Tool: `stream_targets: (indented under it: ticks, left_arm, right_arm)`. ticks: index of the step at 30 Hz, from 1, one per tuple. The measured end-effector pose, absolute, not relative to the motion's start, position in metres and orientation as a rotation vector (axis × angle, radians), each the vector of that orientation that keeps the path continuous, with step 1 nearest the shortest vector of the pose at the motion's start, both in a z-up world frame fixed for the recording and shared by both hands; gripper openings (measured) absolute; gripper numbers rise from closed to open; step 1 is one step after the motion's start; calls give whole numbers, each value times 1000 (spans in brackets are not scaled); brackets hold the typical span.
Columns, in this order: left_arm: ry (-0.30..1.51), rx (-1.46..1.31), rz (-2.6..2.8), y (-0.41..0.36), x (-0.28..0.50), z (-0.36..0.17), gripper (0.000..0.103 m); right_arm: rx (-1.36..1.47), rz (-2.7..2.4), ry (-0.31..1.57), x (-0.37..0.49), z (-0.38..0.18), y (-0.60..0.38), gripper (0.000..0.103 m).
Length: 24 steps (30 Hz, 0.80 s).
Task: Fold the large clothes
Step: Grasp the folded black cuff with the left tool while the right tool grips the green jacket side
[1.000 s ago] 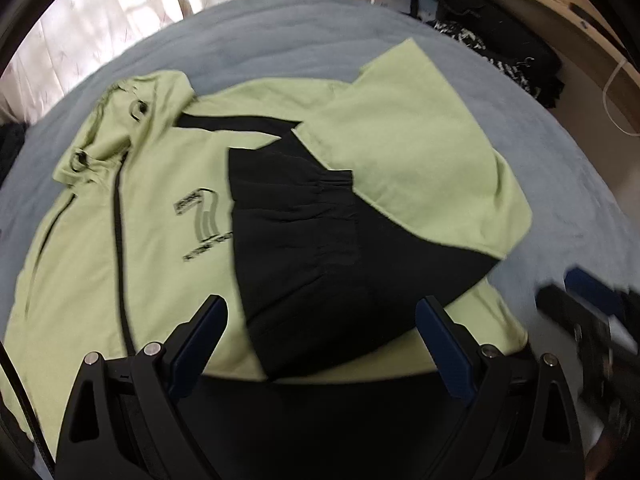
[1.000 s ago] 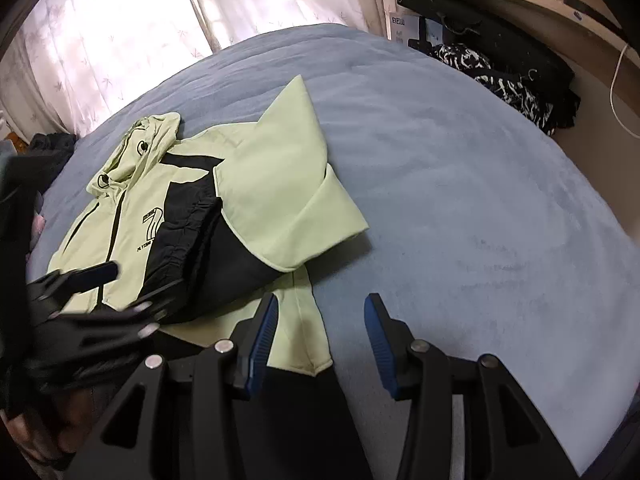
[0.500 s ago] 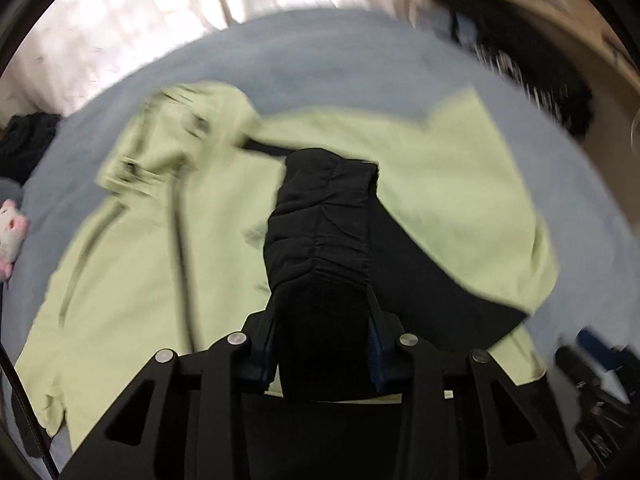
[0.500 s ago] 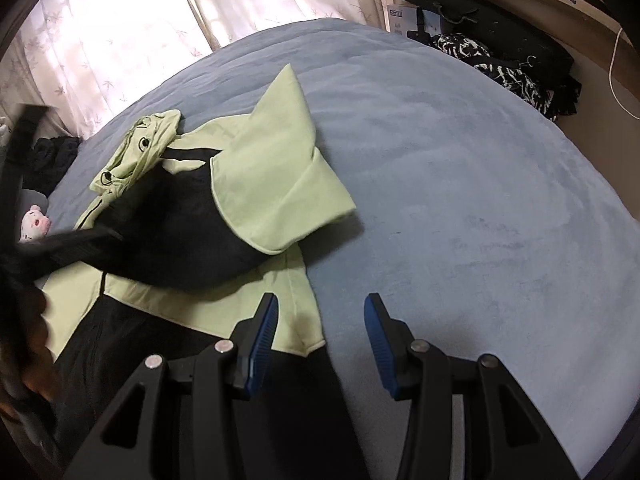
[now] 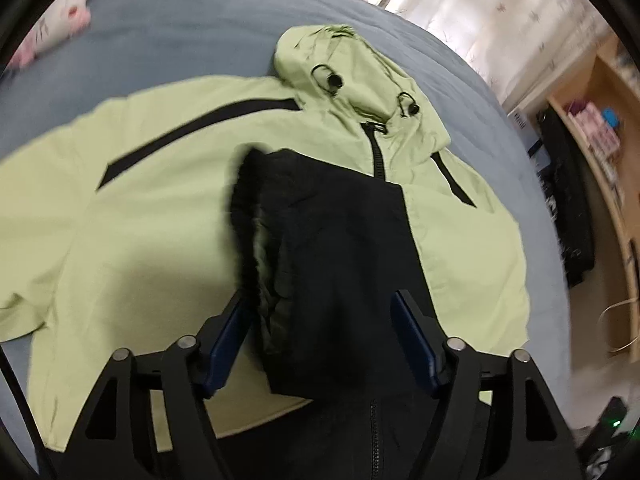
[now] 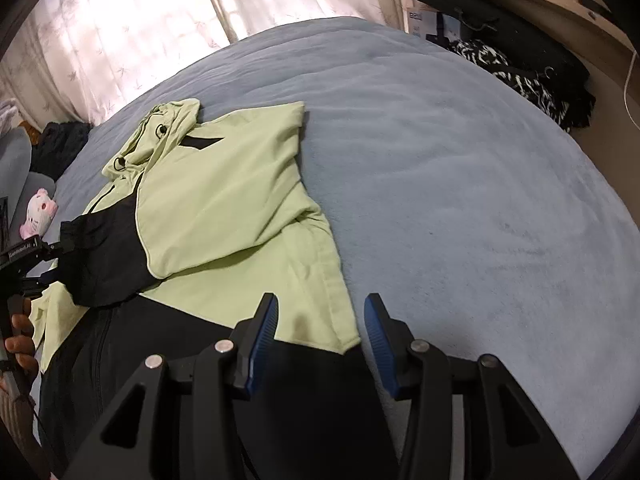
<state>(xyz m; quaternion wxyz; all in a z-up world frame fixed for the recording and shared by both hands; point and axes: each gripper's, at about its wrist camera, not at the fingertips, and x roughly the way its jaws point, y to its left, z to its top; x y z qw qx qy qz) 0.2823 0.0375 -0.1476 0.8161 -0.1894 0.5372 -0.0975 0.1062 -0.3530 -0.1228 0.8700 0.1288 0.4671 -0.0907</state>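
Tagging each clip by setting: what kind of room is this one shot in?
Most likely a bedroom. A green and black hooded jacket lies spread on a bed with a grey-blue blanket, sheer curtains cover a bright window behind it, and a pink soft toy sits at the bed's edge.

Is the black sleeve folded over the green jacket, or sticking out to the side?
Folded over. The black sleeve lies across the chest of the green jacket, covering part of its zipper.

The jacket [image 5: 168, 216] is smooth matt cloth, the bed cover [image 6: 460, 184] a soft napped fabric, the left gripper [image 5: 324, 336] matt black plastic with ribbed blue pads [image 5: 412, 344] and bright metal pins.
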Motion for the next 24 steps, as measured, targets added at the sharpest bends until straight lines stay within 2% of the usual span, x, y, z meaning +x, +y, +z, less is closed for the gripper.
stream_targets:
  ticks: [11, 13, 15, 17, 24]
  left_arm:
    - [1220, -272, -167, 37, 327, -187, 79]
    - [1199, -251, -156, 36, 330, -185, 67]
    - [1186, -206, -161, 34, 334, -182, 30]
    - [1189, -176, -152, 33, 339, -180, 12]
    - [1084, -148, -169, 37, 356, -154, 9]
  right_arm:
    - [231, -125, 995, 156, -108, -343, 45]
    - [222, -126, 987, 177, -105, -349, 45]
    - [253, -111, 1001, 206, -108, -361, 45]
    - [284, -118, 1016, 232, -114, -370, 45]
    - [444, -110, 1052, 322, -147, -409, 45]
